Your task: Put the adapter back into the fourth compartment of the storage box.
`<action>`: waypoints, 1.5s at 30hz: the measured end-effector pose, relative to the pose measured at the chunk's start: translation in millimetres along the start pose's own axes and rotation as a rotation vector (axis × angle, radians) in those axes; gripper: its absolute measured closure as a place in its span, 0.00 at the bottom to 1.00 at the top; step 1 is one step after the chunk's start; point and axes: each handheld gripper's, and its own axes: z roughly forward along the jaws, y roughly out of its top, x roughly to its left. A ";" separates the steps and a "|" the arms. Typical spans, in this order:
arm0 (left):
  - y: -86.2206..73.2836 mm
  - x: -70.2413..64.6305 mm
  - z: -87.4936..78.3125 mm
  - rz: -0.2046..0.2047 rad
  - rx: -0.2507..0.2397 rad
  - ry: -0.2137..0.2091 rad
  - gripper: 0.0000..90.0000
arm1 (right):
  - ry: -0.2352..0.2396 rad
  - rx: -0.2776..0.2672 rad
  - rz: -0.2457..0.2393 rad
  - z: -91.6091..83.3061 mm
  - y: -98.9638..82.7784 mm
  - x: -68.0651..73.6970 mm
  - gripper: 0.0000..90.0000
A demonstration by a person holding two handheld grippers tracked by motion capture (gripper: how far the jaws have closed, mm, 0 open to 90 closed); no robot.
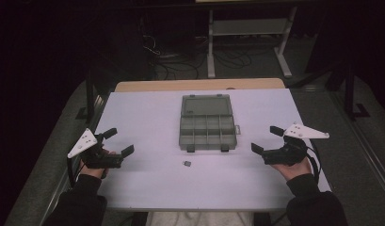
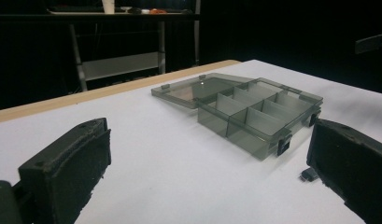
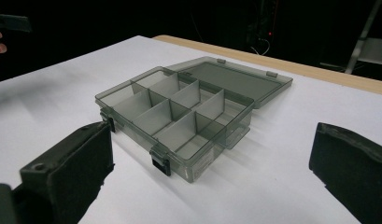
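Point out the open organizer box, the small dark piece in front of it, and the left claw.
organizer box (image 1: 207,133), high view, divided tray.
small dark piece (image 1: 187,163), high view, its middle.
left claw (image 1: 118,141), high view, between its tips.

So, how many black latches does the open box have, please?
2. Both are on the front wall of the organizer box, the side nearest the person: left latch at one front corner, right latch nearer the other. None seems hidden.

The left tool (image 1: 118,141) sits at eight o'clock, its jaws wide apart. The right tool (image 1: 266,139) sits at four o'clock, jaws wide apart too. Both hold nothing.
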 end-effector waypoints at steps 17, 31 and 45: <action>-0.2 -0.3 0.4 0.003 0.004 0.008 0.00 | -0.002 0.001 -0.005 -0.9 0.7 1.1 0.00; -1.0 -0.2 -1.4 -0.005 0.007 0.018 0.00 | 0.025 0.051 -0.049 5.3 11.4 10.2 0.00; -1.4 0.6 -1.5 -0.005 0.016 0.023 0.00 | 0.093 0.101 -0.093 16.9 28.1 22.4 0.00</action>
